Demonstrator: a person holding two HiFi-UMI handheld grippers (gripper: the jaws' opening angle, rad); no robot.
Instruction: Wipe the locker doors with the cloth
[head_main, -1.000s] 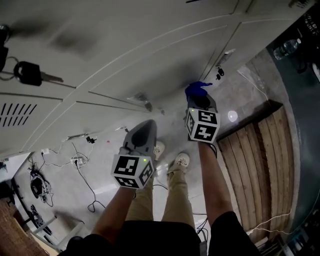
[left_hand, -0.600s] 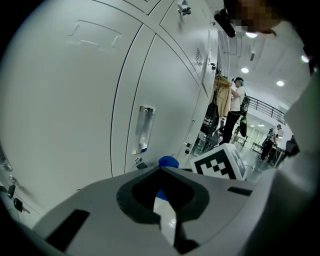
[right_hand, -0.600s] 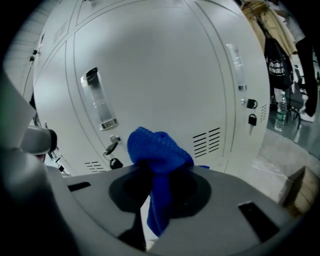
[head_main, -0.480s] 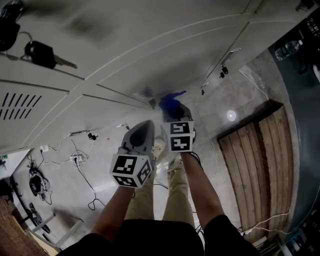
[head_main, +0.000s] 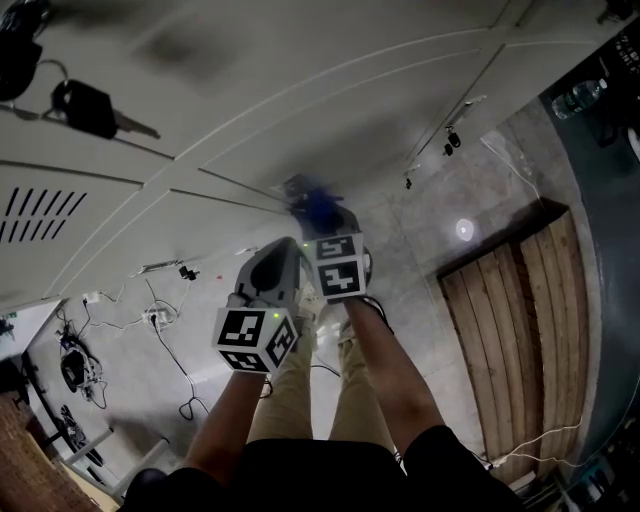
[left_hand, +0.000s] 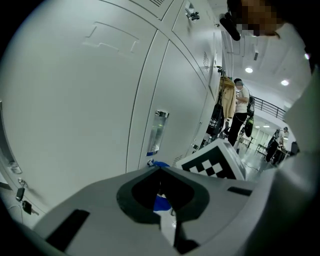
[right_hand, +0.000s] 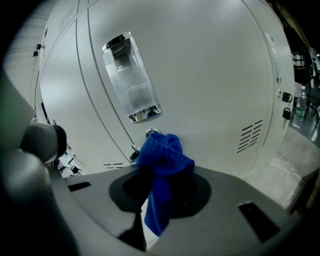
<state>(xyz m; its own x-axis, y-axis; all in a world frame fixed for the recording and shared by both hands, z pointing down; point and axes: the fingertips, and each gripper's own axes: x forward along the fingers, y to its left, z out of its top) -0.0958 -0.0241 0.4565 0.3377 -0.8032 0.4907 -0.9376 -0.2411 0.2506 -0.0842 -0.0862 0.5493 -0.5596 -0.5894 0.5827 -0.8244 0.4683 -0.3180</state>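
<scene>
The locker doors (right_hand: 210, 75) are smooth painted metal with a soft sheen. The cloth (right_hand: 162, 160) is nubbly blue knit. The recessed handle (right_hand: 131, 80) is glossy chrome. The planks (head_main: 520, 340) at four o'clock are rough wood.

Quick count: two grippers, the left gripper (head_main: 290, 250) and the right gripper (head_main: 324, 218). One blue cloth (right_hand: 162, 155). One water bottle (head_main: 575, 97). One slatted wooden panel (head_main: 510, 330).

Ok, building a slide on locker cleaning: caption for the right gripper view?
Right gripper shut on a blue cloth, held near a white locker door by its clear label holder.
</scene>
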